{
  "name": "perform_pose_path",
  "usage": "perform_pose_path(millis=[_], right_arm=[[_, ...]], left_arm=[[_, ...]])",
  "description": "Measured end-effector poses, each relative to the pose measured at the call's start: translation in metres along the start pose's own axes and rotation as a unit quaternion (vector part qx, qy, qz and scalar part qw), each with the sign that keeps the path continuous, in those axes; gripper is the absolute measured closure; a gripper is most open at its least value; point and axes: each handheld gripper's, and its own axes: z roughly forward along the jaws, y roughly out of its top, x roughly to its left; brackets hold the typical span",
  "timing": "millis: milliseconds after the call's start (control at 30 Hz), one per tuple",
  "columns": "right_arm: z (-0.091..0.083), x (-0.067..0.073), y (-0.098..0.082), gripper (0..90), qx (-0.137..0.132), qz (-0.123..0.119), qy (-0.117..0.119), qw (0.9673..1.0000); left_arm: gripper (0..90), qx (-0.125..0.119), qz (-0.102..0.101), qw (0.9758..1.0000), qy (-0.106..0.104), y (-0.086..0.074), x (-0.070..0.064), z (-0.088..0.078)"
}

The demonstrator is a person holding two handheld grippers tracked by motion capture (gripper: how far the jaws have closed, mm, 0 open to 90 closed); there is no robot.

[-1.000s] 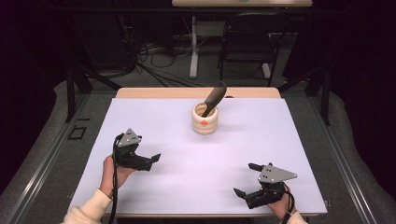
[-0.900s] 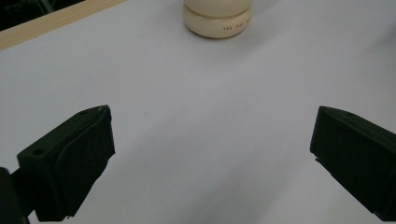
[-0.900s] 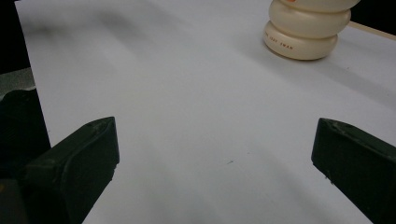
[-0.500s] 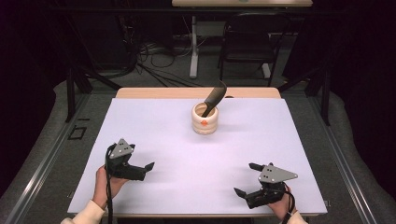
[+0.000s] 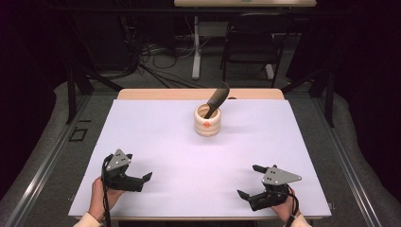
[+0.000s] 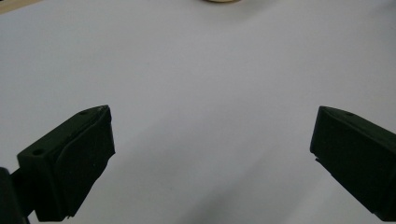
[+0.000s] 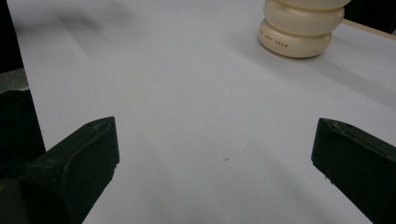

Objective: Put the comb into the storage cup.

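Resting low on the white surface [image 5: 189,156], both tools sit idle, well short of the cream ribbed ceramic pot [image 5: 208,122], which stands near the far edge with a dark curved pestle-like handle [image 5: 216,98] leaning out of it. The left tool [image 5: 144,178] lies near and to the left of the pot, jaws wide apart and empty. The right tool [image 5: 249,182] lies near and to its right, jaws likewise apart and empty. Judged step: approach not yet begun. The next move calls for a forward reach to the pot or handle.
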Motion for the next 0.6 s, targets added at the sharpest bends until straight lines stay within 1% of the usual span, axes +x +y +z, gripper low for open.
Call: perform_pose_path(millis=[100, 200, 600], right_arm=[[0.000, 0.000, 0.000, 0.4, 0.000, 0.000, 0.000, 1.0000], [0.000, 0.000, 0.000, 0.4, 0.000, 0.000, 0.000, 1.0000], [0.000, 0.000, 0.000, 0.4, 0.001, 0.001, -0.001, 1.0000]], left_arm=[[0.0, 0.000, -0.004, 1.0000, 0.000, -0.003, 0.000, -0.002], [0.0, 0.001, -0.001, 1.0000, 0.000, -0.005, 0.000, -0.003], [0.0, 0.003, -0.007, 1.0000, 0.005, -0.016, -0.001, -0.010]])
